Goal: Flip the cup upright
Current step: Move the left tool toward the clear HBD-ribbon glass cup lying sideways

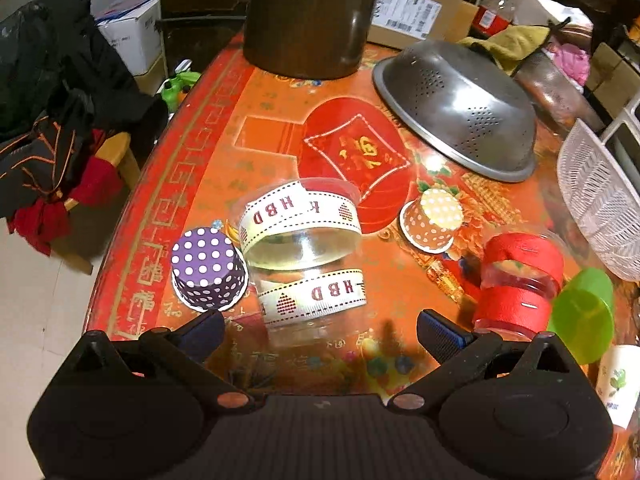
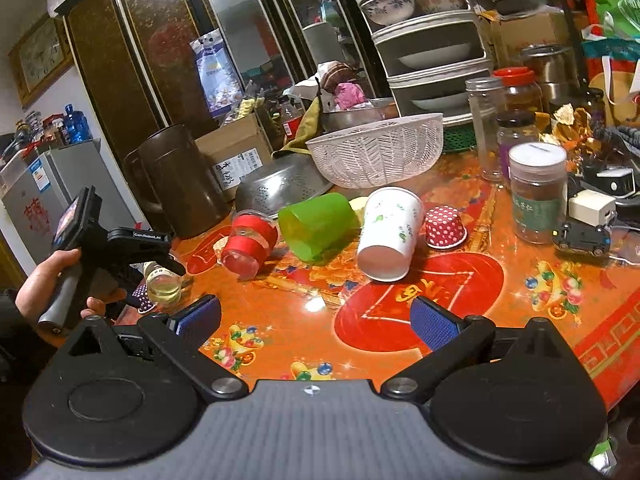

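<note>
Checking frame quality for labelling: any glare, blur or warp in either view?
Left wrist: strong fisheye bend at the table edge, soft focus throughout, clear HBD cup hard to outline. Right wrist: bright glare spot on tablecloth, cabinet reflections, curved edges.

Purple white-dotted cup (image 1: 208, 270), green cup (image 2: 316, 226), orange-red table (image 2: 520, 308).

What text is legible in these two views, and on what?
"HBD": ribbon on the clear cup, printed twice.
"福", seen upside down: red lantern print on the tablecloth.
"GenRoboAI" (small, roughly): left gripper body, right wrist view.
Cardboard box shipping label, green jar label, fridge stickers: too small or blurred.
</note>
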